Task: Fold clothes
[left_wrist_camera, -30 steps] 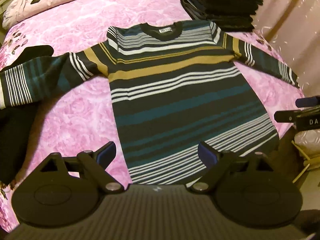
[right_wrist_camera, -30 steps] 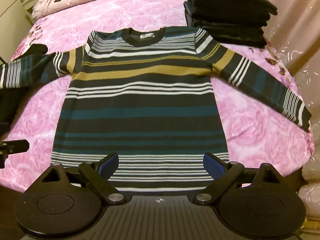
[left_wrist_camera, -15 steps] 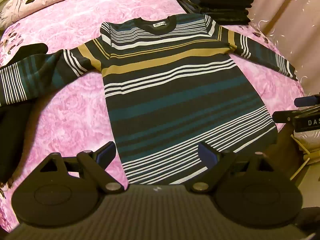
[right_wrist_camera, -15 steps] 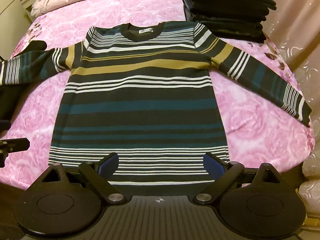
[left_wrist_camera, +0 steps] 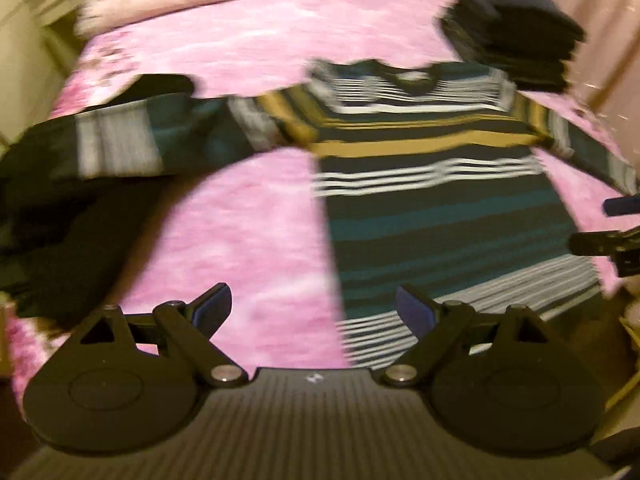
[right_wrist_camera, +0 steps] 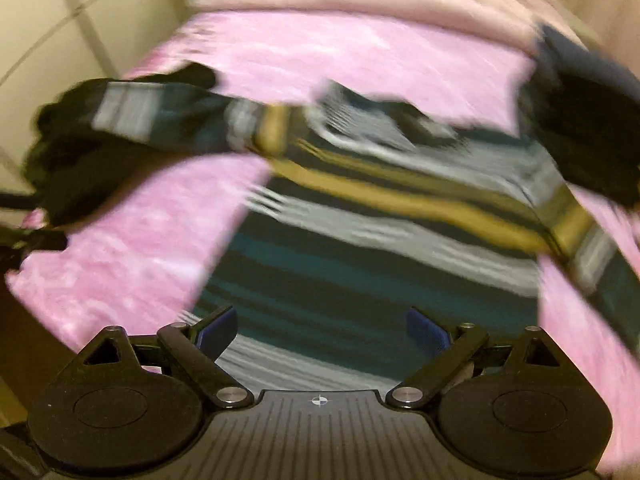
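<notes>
Striped sweater (left_wrist_camera: 440,200) laid flat, sleeves spread, on pink bed (left_wrist_camera: 248,240).
Left tool (left_wrist_camera: 314,308) and right tool (right_wrist_camera: 322,326) are held wide, empty, above the near edge; dark folded stack (left_wrist_camera: 516,44) at far right corner.

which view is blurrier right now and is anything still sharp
Right wrist view: heaviest motion smear, striped sweater streaked diagonally, but the right claw stays crisp. Left wrist view: milder blur on the sweater and bedspread; left claw sharp. Both show fisheye bending.

Knit striped cloth is seen in the sweater (left_wrist_camera: 440,208); the bedspread (left_wrist_camera: 248,240) beneath is soft matt fabric. Matt black plastic forms the left gripper (left_wrist_camera: 312,308).
</notes>
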{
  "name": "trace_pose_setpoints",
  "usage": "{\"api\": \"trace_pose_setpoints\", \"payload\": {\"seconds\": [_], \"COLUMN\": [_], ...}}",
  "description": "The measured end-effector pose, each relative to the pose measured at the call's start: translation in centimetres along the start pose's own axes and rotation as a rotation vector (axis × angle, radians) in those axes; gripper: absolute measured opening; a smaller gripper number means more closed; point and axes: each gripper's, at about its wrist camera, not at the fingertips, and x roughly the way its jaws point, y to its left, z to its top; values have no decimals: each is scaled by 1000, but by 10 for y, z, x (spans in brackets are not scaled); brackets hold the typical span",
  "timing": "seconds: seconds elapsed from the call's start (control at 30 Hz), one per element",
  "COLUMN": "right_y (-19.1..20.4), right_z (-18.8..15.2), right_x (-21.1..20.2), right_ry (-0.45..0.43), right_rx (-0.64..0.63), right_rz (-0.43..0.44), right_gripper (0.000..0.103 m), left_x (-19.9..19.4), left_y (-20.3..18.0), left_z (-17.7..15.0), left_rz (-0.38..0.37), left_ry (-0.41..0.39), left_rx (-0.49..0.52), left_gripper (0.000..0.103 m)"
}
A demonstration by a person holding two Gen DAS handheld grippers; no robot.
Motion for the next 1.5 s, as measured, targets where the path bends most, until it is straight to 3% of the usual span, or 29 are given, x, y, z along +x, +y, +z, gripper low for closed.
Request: {"api": "trace_pose_setpoints", "payload": {"seconds": [0.17,0.3,0.4,0.5,0.57,0.63,0.8,0.9,1.03,1.13,1.23,1.37,1.5], "right_y": [86,154,200,243,271,292,320,318,294,253,187,66,-63], "right_z": [61,110,138,159,170,178,180,181,194,217,238,225,146], "right_x": [37,76,122,171,206,237,281,279,255,224,180,95,23], "right_ry": [-93,-163,-189,-214,-226,-227,-216,-224,-244,-286,-381,-552,-646], "right_rx": [-202,-352,-462,-593,-689,-767,-921,-941,-780,-518,-248,58,356], "right_rz": [46,74,85,103,109,104,57,51,83,136,145,31,-185], "right_gripper": [94,93,93,74,73,56,50,24,15,14,14,14,14], "left_x": [8,22,36,46,53,60,74,82,83,79,76,76,77], "left_y": [94,154,195,220,236,253,280,284,281,273,258,222,160], "left_z": [14,35,46,41,37,33,10,-5,-10,-6,5,32,60], "left_rz": [116,194,197,170,152,134,91,67,43,34,18,-25,-88], "left_ry": [-26,-63,-86,-92,-96,-99,-72,-33,-19,-31,-53,-76,-102], "left_rx": [22,204,282,244,217,190,89,52,43,63,96,177,289], "left_gripper": [88,88,88,88,88,88,88,88,88,88,88,88,88]}}
